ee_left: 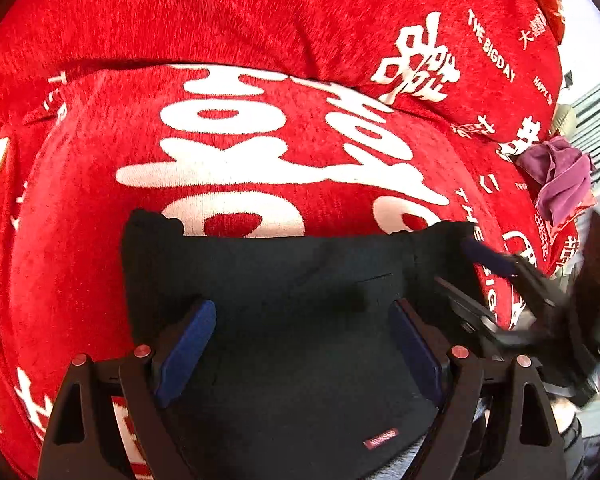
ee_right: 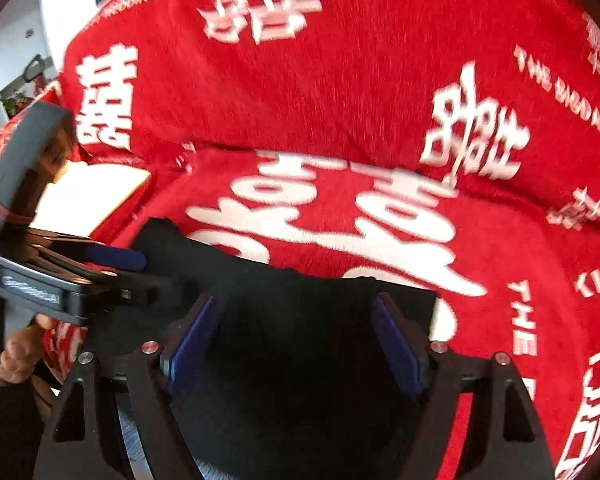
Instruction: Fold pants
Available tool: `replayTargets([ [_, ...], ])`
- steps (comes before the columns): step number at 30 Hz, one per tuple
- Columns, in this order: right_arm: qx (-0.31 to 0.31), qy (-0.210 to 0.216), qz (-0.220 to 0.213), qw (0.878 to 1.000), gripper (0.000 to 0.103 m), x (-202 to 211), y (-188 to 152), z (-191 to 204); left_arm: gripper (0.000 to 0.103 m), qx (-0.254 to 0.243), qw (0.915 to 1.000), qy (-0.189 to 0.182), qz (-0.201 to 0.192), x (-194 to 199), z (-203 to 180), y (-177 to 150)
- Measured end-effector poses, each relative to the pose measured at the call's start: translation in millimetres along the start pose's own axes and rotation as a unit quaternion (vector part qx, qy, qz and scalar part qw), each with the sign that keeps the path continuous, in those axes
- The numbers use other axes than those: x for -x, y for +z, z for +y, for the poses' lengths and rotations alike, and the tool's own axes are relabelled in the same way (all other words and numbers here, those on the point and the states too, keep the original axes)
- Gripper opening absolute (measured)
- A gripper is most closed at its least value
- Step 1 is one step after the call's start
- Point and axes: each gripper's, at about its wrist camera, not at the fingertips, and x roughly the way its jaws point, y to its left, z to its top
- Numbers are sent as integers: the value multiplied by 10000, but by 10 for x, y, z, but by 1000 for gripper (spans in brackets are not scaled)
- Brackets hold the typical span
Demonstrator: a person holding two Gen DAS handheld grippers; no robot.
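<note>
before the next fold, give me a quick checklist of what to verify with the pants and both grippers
1. Left gripper open: ok, pads wide apart over the fabric.
2. Right gripper open: ok, nothing clamped between its pads.
3. Pants lying on the red cover: ok, a compact dark bundle with a fairly straight far edge.
4. Pants already folded evenly: cannot tell, layers too dark to read.
5. Purple cloth clear of the pants: ok, off to the far right.
6. Near edge of the pants: cannot tell, hidden behind the grippers.
</note>
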Motion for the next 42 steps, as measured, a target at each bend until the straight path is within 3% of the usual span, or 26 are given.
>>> replayTargets([
  [4, -606, 3, 492, 9970, 82, -462, -76, -315, 88, -165, 9997, 165, 68, -154, -35, -15],
  [7, -737, 140, 368, 9965, 82, -475, -114, -374, 102, -476, 9987, 184, 38, -222, -112, -62],
  [11, -494, -23, 434, 9978, 83, -507, -111, -306, 102, -859, 9945, 606, -48, -95, -281, -160],
  [14, -577, -474, 405, 9964, 84, -256, -115, -282, 102, -816, 9951, 445, -334, 279, -273, -362],
  [17, -576, -463, 63, 9972, 85, 235, -360, -149, 102, -859, 9947, 369, -427, 540, -223, -723],
  [20, -394, -515, 46, 9979, 85, 532, -721, 87, 102, -976, 9927, 588, -397, 606, -174, -1041],
  [26, -465, -557, 59, 9973, 85, 662, -1103, 364, 102, -350, 9967, 709, -177, 486, 76, -1216],
  [28, -559, -453, 2, 9974, 85, 650, -1103, 416, 102, -234, 9973, 679, -180, 472, 109, -1239],
  [33, -424, -664, -67, 9969, 85, 556, -1058, 514, 102, -155, 9952, 964, -6, 309, 140, -1264],
  [37, -447, -972, 104, 9942, 88, 395, -1012, 494, 102, 73, 9958, 889, 191, 185, 208, -1283],
  [42, -526, -836, 225, 9949, 93, 341, -1008, 469, 102, 171, 9963, 800, 251, 149, 261, -1298],
])
